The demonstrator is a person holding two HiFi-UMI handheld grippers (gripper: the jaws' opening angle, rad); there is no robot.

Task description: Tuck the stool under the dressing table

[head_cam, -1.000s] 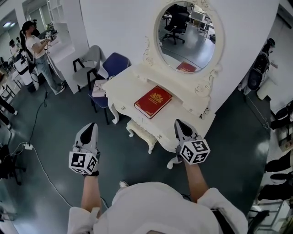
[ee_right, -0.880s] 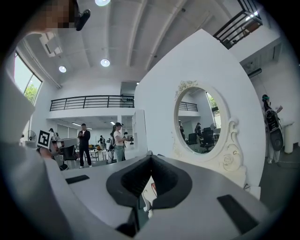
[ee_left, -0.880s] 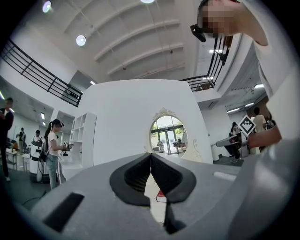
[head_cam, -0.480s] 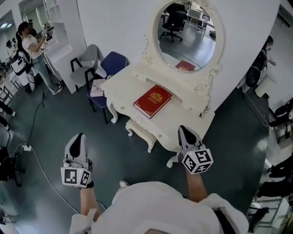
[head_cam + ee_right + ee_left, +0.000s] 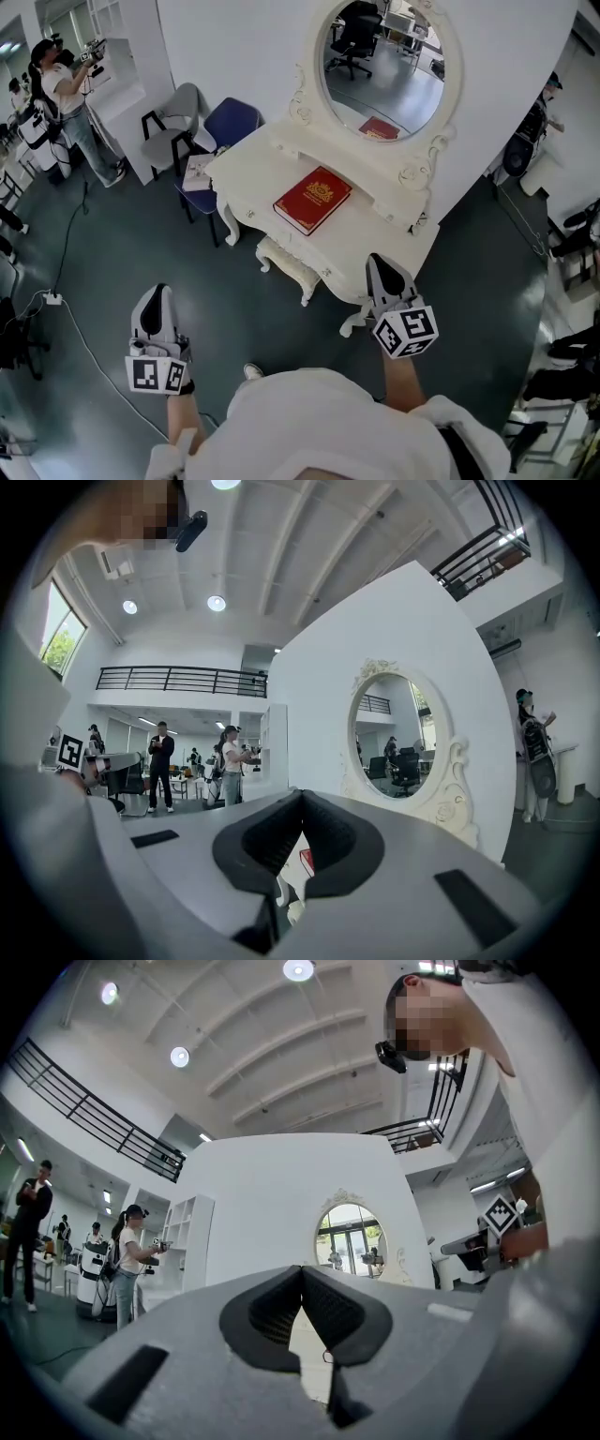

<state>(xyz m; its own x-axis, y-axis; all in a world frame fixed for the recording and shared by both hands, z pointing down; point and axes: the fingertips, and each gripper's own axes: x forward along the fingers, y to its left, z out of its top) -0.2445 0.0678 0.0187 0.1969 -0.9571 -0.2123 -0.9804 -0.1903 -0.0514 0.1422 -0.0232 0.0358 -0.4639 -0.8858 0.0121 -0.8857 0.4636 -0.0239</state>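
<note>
The white dressing table (image 5: 253,173) with an oval mirror (image 5: 384,70) stands against the wall, and a red book (image 5: 312,200) lies on its top. The white stool (image 5: 284,266) sits mostly beneath the table; only its front edge and carved legs show. My left gripper (image 5: 156,294) hangs over the dark floor, well left of the stool, shut and holding nothing. My right gripper (image 5: 380,262) is level by the table's near right corner, also shut and holding nothing. In the left gripper view its jaws (image 5: 302,1271) are closed before the mirror (image 5: 352,1238). The right gripper (image 5: 302,797) shows likewise.
A blue chair (image 5: 230,127) and a grey chair (image 5: 176,114) stand left of the table. A person (image 5: 64,89) stands by white shelves at the far left. A cable (image 5: 70,314) runs across the floor. Dark chairs (image 5: 567,244) line the right side.
My left gripper has drawn back and to the left, away from the table. The right gripper has pulled back slightly. The stool and table have not moved.
</note>
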